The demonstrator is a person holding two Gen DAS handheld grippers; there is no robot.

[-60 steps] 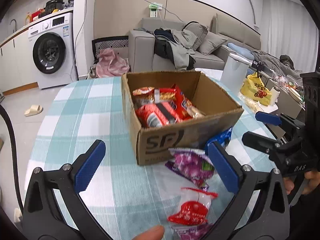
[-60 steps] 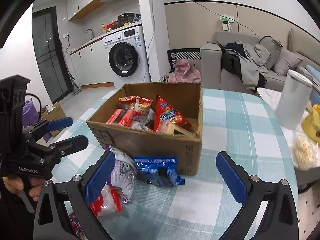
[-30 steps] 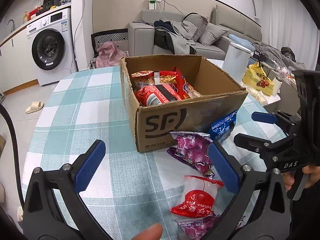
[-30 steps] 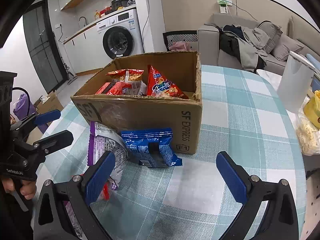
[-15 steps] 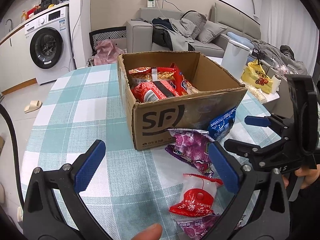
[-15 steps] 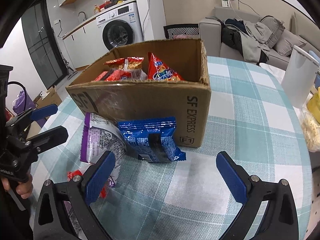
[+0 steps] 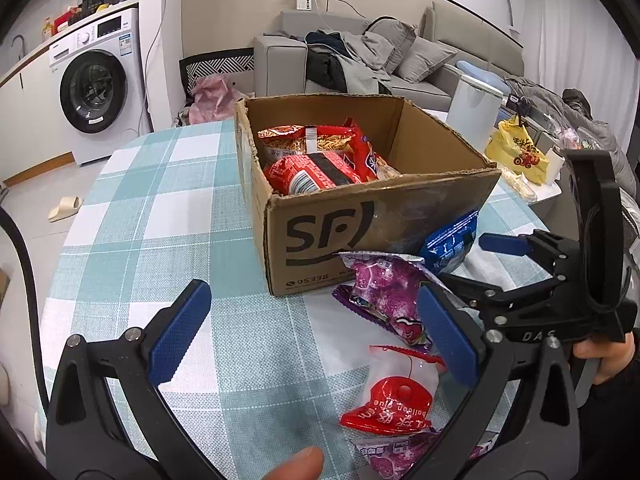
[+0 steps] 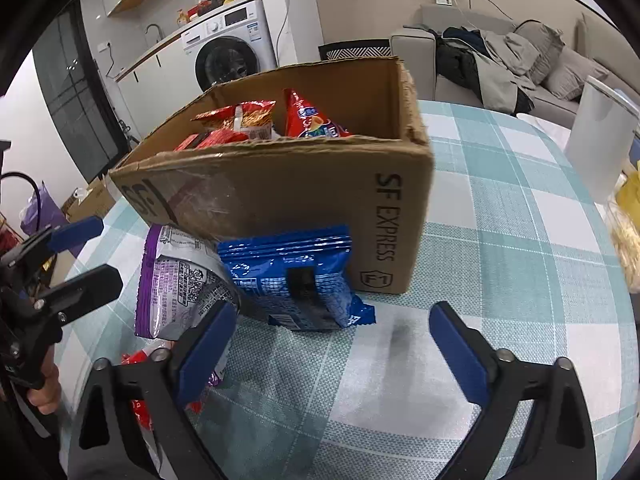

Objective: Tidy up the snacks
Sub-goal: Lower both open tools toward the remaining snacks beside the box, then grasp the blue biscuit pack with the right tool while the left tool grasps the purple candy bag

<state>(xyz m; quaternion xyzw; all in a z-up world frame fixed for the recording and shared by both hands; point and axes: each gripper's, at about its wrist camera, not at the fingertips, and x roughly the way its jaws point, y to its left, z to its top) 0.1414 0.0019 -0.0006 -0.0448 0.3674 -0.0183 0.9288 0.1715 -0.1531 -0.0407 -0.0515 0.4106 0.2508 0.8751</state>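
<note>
Bag [image 8: 298,280] of blue snacks leans on the box [image 8: 320,200], on the table. Right gripper [image 8: 334,344] hangs just before it, jaws wide, holding nothing. Slide both fingers around the bag, then squeeze softly. Left gripper [image 7: 312,332] is wide too, holding nothing.

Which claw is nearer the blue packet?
Right. The right claw is open just in front of the blue packet; the left claw is open farther off, beyond the purple bag.

— Where are your grippers?
— My left gripper [image 7: 312,336] and right gripper [image 8: 332,344] are both held low and level, side by side.
— Their fingers?
— Spread wide apart, gripping nothing.
</note>
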